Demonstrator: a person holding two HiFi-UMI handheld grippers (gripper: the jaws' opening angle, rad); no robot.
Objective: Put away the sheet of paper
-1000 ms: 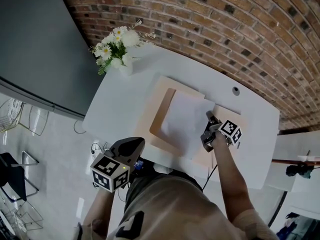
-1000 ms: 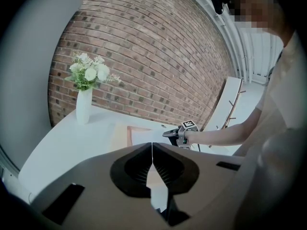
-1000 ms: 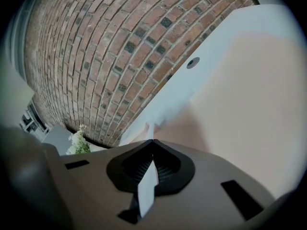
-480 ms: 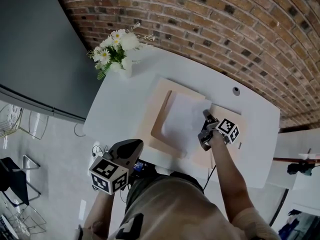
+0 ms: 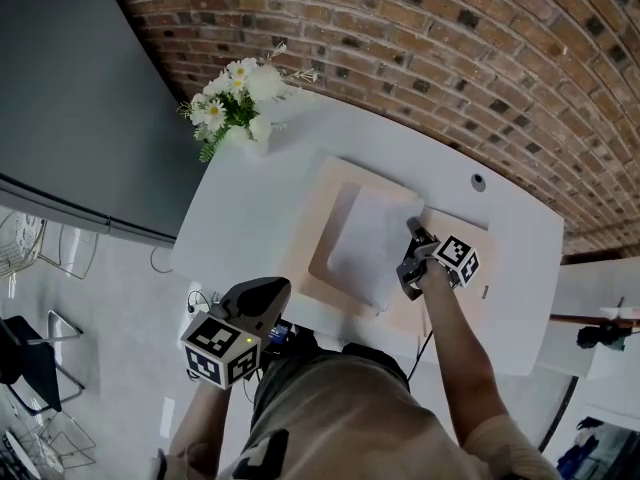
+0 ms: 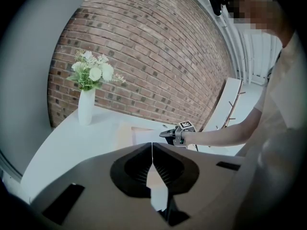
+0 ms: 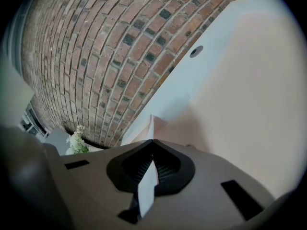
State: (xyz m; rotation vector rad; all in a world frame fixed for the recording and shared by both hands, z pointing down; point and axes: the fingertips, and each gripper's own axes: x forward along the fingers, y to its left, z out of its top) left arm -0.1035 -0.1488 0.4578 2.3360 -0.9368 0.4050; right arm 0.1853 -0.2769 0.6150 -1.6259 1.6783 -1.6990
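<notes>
Your right gripper is clenched on the sheet of paper: in the right gripper view the two jaws meet with the white edge of the sheet pinched between them, a strip of it showing through the gap behind the pads and a corner standing up just past the tips. From the head view, the sheet spreads out to the left of that gripper and lies over the sunken middle of the beige folder, with its near right edge lifted where you grip it. The folder's right-hand part lies directly under the right gripper and your forearm. The folder rests on the white table. Your left gripper is well apart from all this, held low near your body and off the near edge of the table; in the left gripper view its jaws are pressed together along a thin line with nothing between them, and it touches nothing. Far ahead of the left gripper, at the table's back corner by the brick wall, stands a white vase of flowers.
</notes>
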